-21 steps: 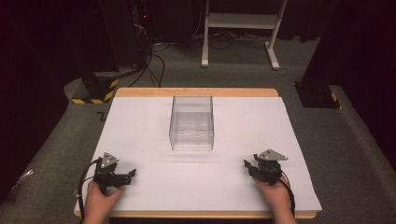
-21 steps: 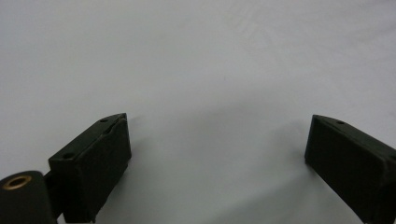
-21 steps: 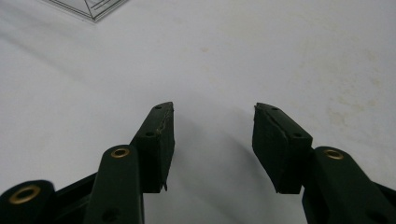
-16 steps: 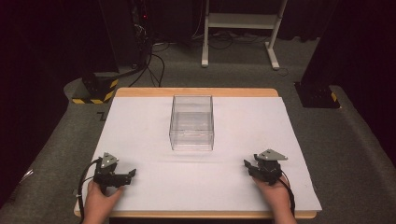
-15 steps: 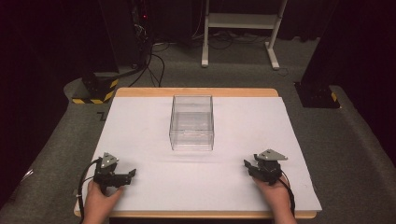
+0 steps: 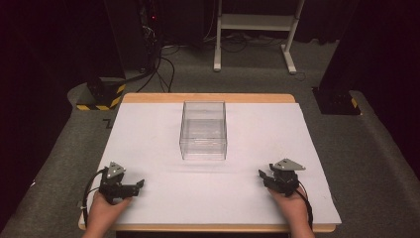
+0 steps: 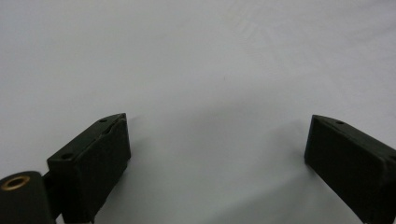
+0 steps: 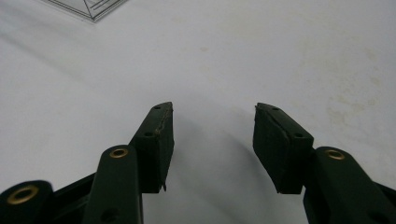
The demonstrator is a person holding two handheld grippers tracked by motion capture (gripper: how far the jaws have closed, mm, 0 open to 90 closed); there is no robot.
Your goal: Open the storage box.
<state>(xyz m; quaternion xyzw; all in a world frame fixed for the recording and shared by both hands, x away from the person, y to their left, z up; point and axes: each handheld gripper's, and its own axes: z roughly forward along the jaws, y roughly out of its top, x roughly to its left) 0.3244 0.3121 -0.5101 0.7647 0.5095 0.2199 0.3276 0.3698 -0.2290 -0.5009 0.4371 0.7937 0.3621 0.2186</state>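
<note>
Your forearms run off the high view's bottom edge, and the clear box (image 8: pixel 88 8) is cropped to one corner.

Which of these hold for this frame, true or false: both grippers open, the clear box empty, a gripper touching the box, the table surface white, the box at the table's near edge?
1. Both the left gripper and the right gripper are open. True.
2. The clear plastic box looks empty. True.
3. The right gripper touches the box. False: it rests apart, nearer the person.
4. The white table cover is under both grippers. True.
5. The box sits at the near edge. False: it stands toward the middle and far side.
</note>
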